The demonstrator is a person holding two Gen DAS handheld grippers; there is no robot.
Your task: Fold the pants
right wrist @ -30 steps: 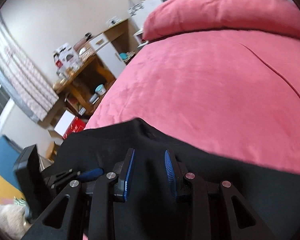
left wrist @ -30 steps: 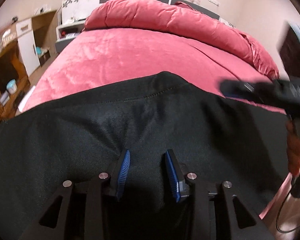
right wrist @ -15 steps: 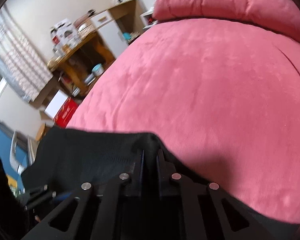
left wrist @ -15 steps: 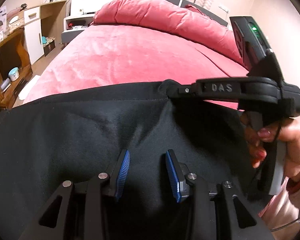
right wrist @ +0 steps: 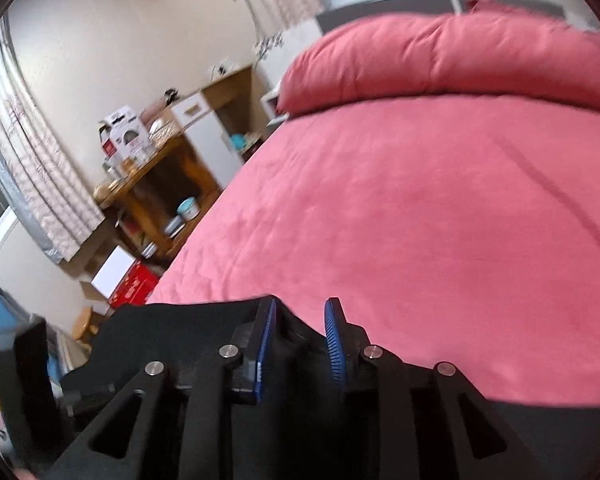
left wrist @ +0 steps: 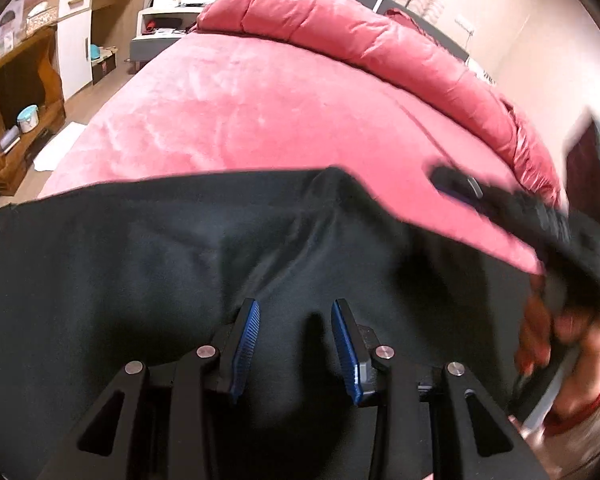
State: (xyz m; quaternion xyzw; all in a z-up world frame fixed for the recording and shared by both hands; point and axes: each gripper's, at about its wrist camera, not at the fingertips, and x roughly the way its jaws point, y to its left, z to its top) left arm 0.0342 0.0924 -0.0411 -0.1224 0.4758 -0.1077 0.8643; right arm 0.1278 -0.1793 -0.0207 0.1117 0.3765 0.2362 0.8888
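Black pants (left wrist: 140, 260) lie spread across the near part of a pink bed (left wrist: 260, 112). Their far edge rises to a small peak (left wrist: 332, 174). My left gripper (left wrist: 296, 312) hovers over the middle of the cloth with its blue pads apart and nothing pinched. In the right wrist view, my right gripper (right wrist: 300, 308) has its jaws opening. The peaked edge of the pants (right wrist: 188, 328) sits low between the pads, which do not press on it. From the left wrist view the right gripper (left wrist: 444, 180) is a blur held in a hand (left wrist: 548, 332).
A rolled pink quilt (left wrist: 340, 28) lies along the head of the bed. A wooden desk (right wrist: 152, 168) with boxes, a white cabinet (right wrist: 204, 128) and a red box (right wrist: 134, 284) on the floor stand left of the bed.
The right gripper shut on the peaked edge of the pants half a second ago, then opened its jaws and swung away to the right. The left gripper stayed over the cloth.
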